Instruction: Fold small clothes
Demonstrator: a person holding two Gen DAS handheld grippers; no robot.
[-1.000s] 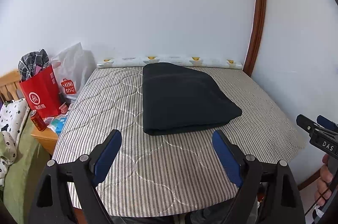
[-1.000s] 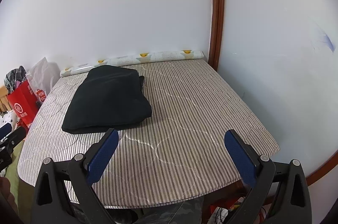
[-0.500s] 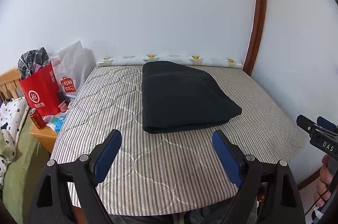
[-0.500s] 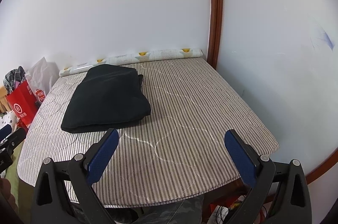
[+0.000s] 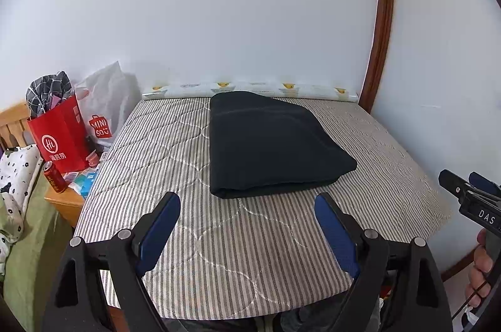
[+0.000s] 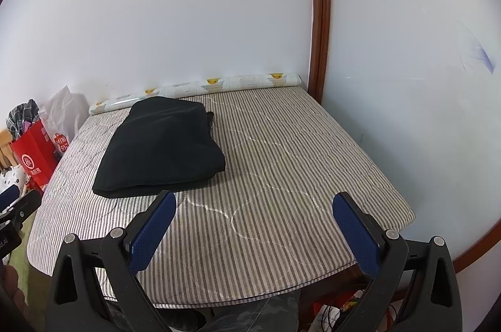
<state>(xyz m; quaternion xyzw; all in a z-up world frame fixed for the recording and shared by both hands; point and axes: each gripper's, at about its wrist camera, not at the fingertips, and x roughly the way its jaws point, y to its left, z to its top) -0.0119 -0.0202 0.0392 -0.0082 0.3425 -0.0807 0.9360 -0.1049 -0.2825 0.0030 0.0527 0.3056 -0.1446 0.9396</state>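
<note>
A black garment lies folded into a thick rectangle on the striped quilted table cover, toward the far side. In the right wrist view the same black garment sits at the left of the cover. My left gripper hovers open over the near part of the cover, short of the garment's front edge, with nothing between its blue pads. My right gripper is open too, over bare cover to the right of the garment, and holds nothing.
A rolled patterned sheet lies along the wall. Left of the table stand a red paper bag, a white plastic bag, a red can and a wooden stand. A brown door frame rises at the far right corner.
</note>
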